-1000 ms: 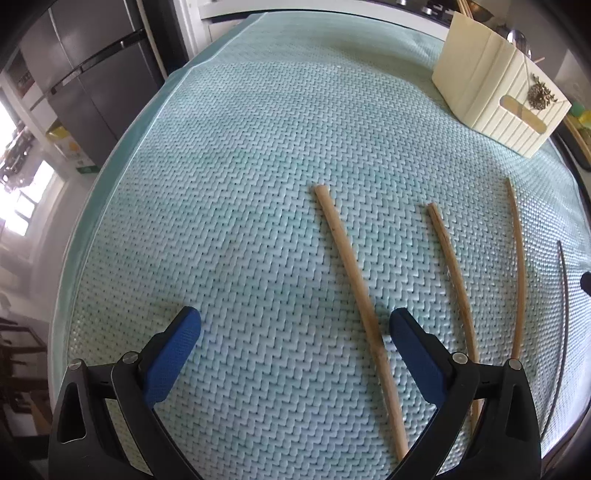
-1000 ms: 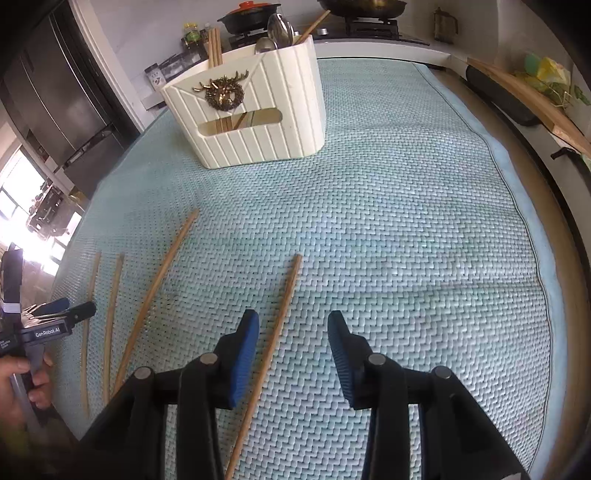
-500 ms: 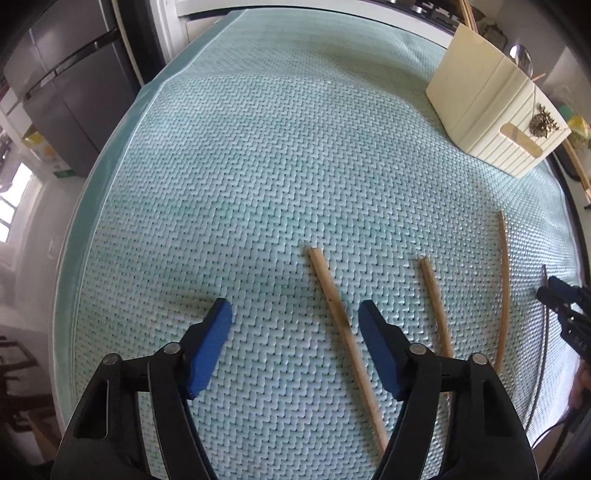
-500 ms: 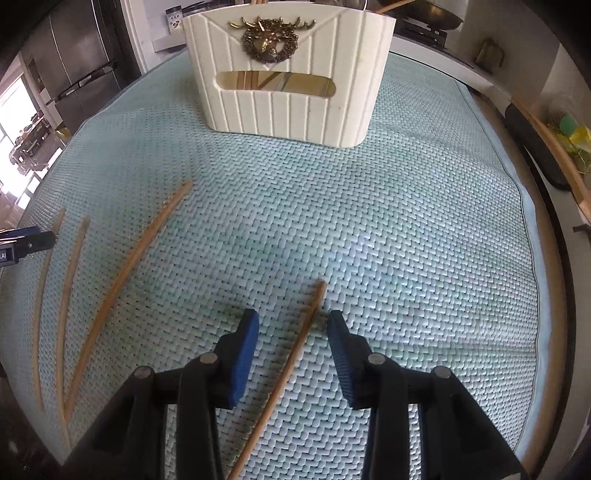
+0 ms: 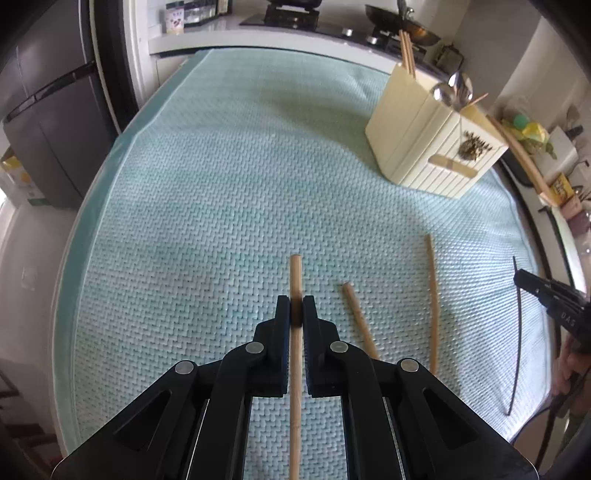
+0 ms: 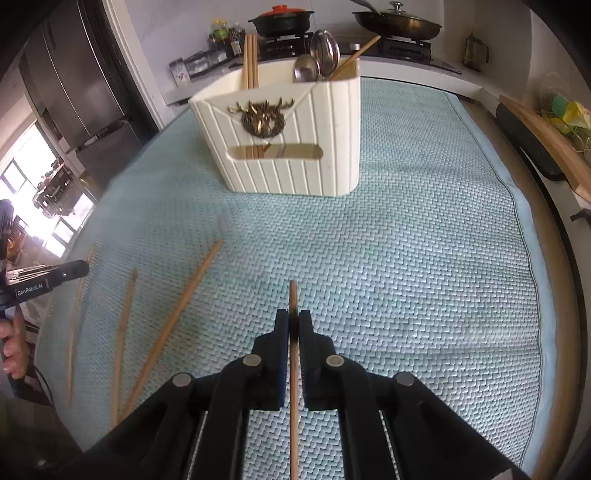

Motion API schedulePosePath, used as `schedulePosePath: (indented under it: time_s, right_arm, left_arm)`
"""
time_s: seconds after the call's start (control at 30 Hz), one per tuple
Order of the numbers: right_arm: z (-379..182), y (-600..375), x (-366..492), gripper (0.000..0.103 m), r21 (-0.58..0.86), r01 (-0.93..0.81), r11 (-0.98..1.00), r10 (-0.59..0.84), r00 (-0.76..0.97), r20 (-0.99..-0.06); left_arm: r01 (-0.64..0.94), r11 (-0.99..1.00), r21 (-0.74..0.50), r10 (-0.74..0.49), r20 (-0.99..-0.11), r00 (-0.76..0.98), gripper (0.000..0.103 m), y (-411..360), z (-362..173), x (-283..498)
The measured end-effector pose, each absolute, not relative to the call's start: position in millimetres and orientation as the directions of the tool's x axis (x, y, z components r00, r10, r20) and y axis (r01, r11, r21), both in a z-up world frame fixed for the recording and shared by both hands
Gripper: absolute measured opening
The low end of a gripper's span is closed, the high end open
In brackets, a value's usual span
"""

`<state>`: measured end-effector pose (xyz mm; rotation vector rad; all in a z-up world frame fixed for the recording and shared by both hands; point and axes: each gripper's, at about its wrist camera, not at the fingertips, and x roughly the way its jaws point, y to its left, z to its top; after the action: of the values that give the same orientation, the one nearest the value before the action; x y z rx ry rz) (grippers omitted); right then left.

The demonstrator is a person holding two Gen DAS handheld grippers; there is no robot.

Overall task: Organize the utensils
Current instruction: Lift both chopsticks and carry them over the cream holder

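Note:
My left gripper (image 5: 296, 308) is shut on a wooden chopstick (image 5: 295, 273) that points forward over the teal woven mat (image 5: 221, 184). My right gripper (image 6: 293, 321) is shut on another wooden chopstick (image 6: 293, 295). Loose chopsticks lie on the mat: two (image 5: 356, 317) (image 5: 433, 295) to the right in the left wrist view, and three (image 6: 177, 314) (image 6: 123, 332) (image 6: 75, 317) at left in the right wrist view. A cream utensil holder (image 6: 284, 140) (image 5: 432, 147) with a deer emblem stands at the back, holding chopsticks (image 6: 250, 59) and spoons (image 6: 321, 51).
A thin dark stick (image 5: 517, 332) lies near the mat's right edge. A stove with a pot (image 6: 282, 20) and pan (image 6: 399, 22) is behind the mat. A fridge (image 5: 44, 110) stands at the left. A wooden board (image 6: 543, 136) lies on the right counter.
Both grippers have closed, each onto the chopstick that lay between its fingers, and both have risen and tilted so the holder shows further up.

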<state>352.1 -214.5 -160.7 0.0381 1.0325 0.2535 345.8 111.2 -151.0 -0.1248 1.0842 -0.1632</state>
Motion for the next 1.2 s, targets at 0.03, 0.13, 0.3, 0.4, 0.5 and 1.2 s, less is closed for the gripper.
schedulePosePath:
  time_s: [0.03,0.13,0.3,0.4,0.5,1.2]
  right_arm:
    - [-152.6,-217.4,349.4,0.005,0.168,-0.192,0.967,0.244,0.502,-0.830]
    - [-129.1,-226.7,339.5,0.005,0.219,-0.193,0.957,0.290,0.539,-0.791]
    - [-95.2,-239.0,314.8,0.005,0.288,-0.202,0.936,0.351,0.599,-0.719]
    - [-74.3,-243.0,307.4,0.005,0.295,-0.214,0.931,0.362,0.636,-0.681]
    - [-56.1,-245.5,297.9,0.005,0.299,-0.229,0.926,0.373,0.668,-0.644]
    - [37.0,-243.4,309.0,0.005,0.200,-0.271,0.942,0.334,0.830,-0.447]
  left_arm:
    - [0.077,0.979,-0.187,-0.201,-0.858,0.473,0.004,111.0,-142.6,342.7]
    - [0.096,0.975,-0.200,-0.220,-0.825,0.521,0.004,114.0,-118.2,325.4]
    - [0.116,0.968,-0.221,-0.247,-0.772,0.586,0.004,110.4,-80.0,320.0]
    - [0.132,0.964,-0.230,-0.261,-0.740,0.620,0.004,107.5,-62.2,317.5]
    - [0.149,0.960,-0.239,-0.277,-0.705,0.653,0.004,108.7,-43.6,312.1]
    - [0.244,0.931,-0.272,-0.357,-0.530,0.769,0.004,89.6,47.8,334.6]
